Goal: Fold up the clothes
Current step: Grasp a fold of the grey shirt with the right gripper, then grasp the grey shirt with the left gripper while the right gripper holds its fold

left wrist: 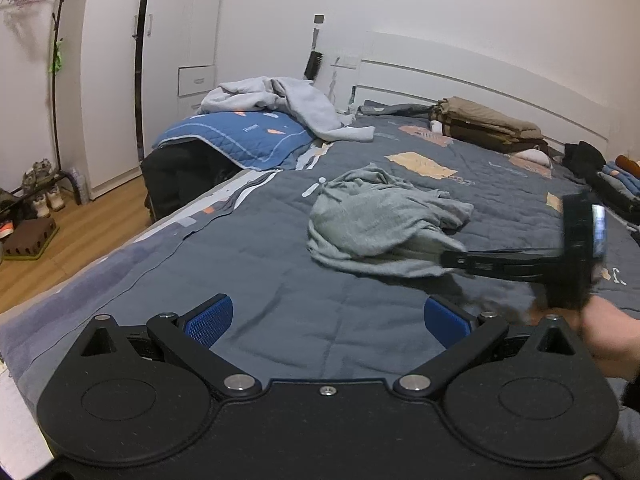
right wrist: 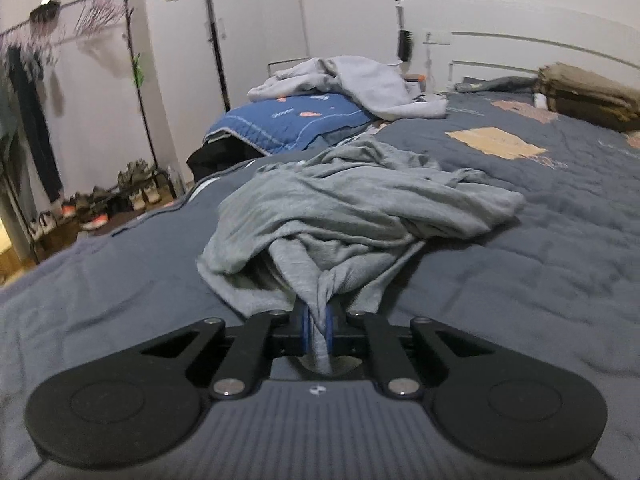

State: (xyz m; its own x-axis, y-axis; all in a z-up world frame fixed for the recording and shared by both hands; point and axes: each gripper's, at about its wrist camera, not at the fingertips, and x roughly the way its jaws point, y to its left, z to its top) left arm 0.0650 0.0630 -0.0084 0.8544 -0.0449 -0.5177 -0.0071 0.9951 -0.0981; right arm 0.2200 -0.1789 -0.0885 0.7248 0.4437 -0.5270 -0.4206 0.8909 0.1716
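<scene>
Bedroom walls and white wardrobe doors stand behind a bed (left wrist: 260, 264) covered by a dark grey quilt with tan patches. From the left wrist view, a crumpled grey garment (left wrist: 372, 220) lies near the middle of the bed, closer to its near edge than to the headboard. At the bed's far left corner a pale grey sweatshirt (left wrist: 288, 104) sprawls over a blue quilted cover (left wrist: 240, 140). A stack of folded brown clothes (left wrist: 488, 124) sits by the headboard. The left gripper (left wrist: 326, 320) hangs over bare quilt near the front edge, its blue pads spread wide with nothing between them. The right gripper (left wrist: 452, 258) reaches in from the right edge and meets the garment's near hem.

Seen from the right wrist, the grey garment (right wrist: 360, 208) fills the middle of the bed, and the right gripper (right wrist: 318, 326) has its blue pads pressed together on a bunched fold of it, the cloth pulled taut toward the camera. Shoes (right wrist: 120, 196) line the floor under a clothes rack (right wrist: 132, 60) at the left.
</scene>
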